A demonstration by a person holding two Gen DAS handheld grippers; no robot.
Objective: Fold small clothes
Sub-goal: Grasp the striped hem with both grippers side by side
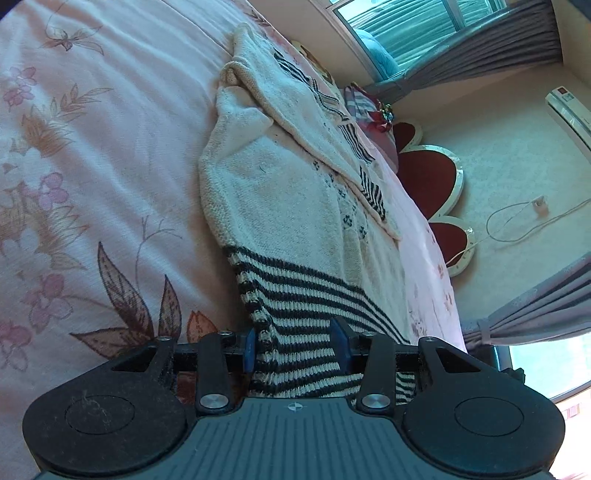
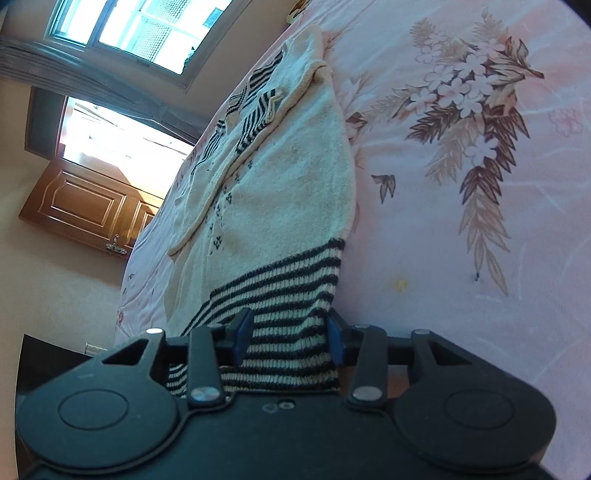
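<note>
A cream knitted sweater with a black-and-cream striped hem band (image 1: 295, 192) lies flat on the pink floral bedsheet (image 1: 92, 166), sleeves folded across its chest. Its long axis runs from the striped hem, nearest both grippers, away to the collar at the far end, toward the window (image 1: 399, 29).

The left gripper (image 1: 295, 349) straddles one hem corner and the right gripper (image 2: 286, 339) the other. The blue pads (image 1: 250, 349) flank the ribbing on each side; whether they actually pinch it cannot be told from either wrist view.

Step in hand, by judgement: taking hold of the hem for a lengthwise fold. The next move calls for a firm bite on both corners, then an even lift carrying the hem toward the collar.
</note>
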